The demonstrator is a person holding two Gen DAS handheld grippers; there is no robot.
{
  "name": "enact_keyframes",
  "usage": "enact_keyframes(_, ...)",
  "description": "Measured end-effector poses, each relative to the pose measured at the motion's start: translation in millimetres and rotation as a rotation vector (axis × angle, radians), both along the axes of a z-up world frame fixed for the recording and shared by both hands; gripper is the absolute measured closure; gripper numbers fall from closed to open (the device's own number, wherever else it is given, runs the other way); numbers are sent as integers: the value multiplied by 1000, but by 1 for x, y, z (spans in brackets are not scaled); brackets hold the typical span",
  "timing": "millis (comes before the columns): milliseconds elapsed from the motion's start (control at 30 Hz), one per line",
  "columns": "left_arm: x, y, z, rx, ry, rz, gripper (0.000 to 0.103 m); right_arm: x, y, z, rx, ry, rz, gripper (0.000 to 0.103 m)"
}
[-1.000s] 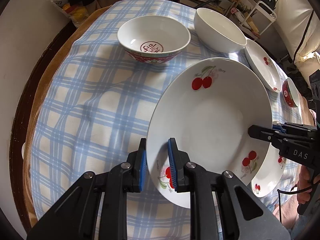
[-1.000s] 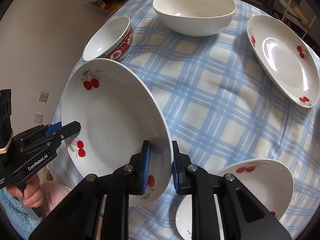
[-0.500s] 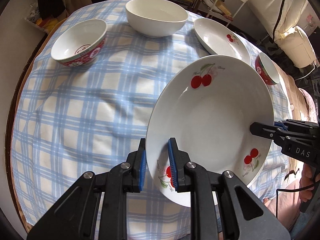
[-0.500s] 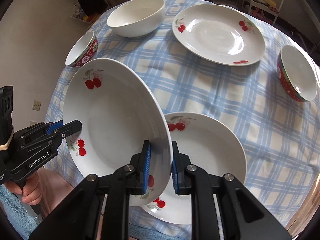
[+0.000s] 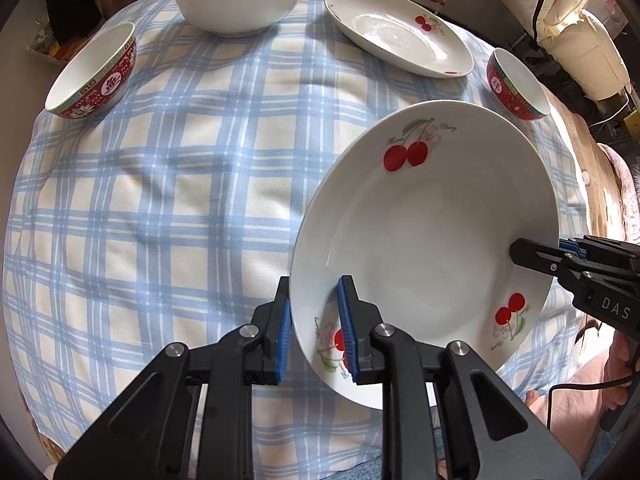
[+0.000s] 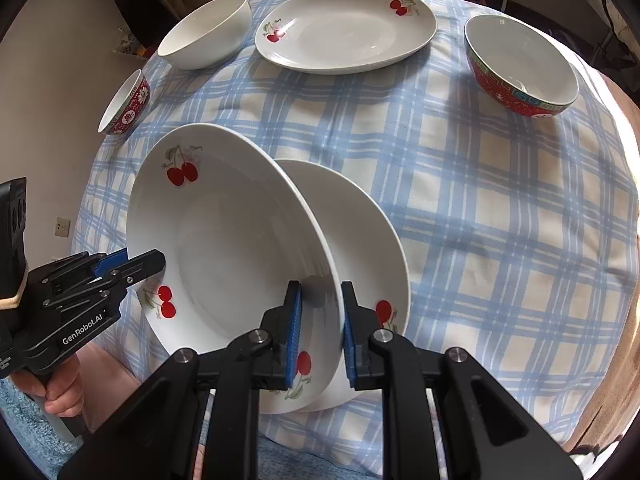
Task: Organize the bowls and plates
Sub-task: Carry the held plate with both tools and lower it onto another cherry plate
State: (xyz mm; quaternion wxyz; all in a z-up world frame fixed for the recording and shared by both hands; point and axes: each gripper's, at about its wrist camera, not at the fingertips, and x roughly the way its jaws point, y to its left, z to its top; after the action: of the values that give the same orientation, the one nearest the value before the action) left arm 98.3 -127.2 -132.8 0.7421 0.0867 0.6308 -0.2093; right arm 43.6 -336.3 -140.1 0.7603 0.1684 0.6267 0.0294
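Observation:
Both grippers hold one white cherry plate by opposite rims, above the checked tablecloth. My left gripper is shut on its near rim. My right gripper is shut on the other rim of the same plate; it also shows in the left wrist view. The held plate hovers over a second cherry plate lying on the table near the front edge. A third cherry plate lies at the far side.
A plain white bowl stands far left beside the third plate. A small red-patterned bowl sits at the left edge, a larger red one at the far right. The table's front edge is near my grippers.
Both grippers carried the held plate toward the right and nearer the front edge. It now overlaps the second plate on the table. Both grips are unchanged.

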Motion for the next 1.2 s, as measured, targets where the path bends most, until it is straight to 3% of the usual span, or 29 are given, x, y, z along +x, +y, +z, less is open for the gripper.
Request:
enact_keyframes(233, -4, -13, -10, 28, 12, -13, 81, -8, -12, -13, 26, 9, -27, 85)
enact_keyframes(500, -5, -35, -26, 67, 32, -34, 83, -9, -18, -18, -39, -11, -31, 85)
enact_keyframes(667, -2, -39, -30, 67, 44, -36, 83, -11, -23, -19, -17, -31, -31, 85)
enact_keyframes(1200, -5, -43, -14, 103, -6, -28, 83, -18, -23, -17, -12, -69, -51, 83)
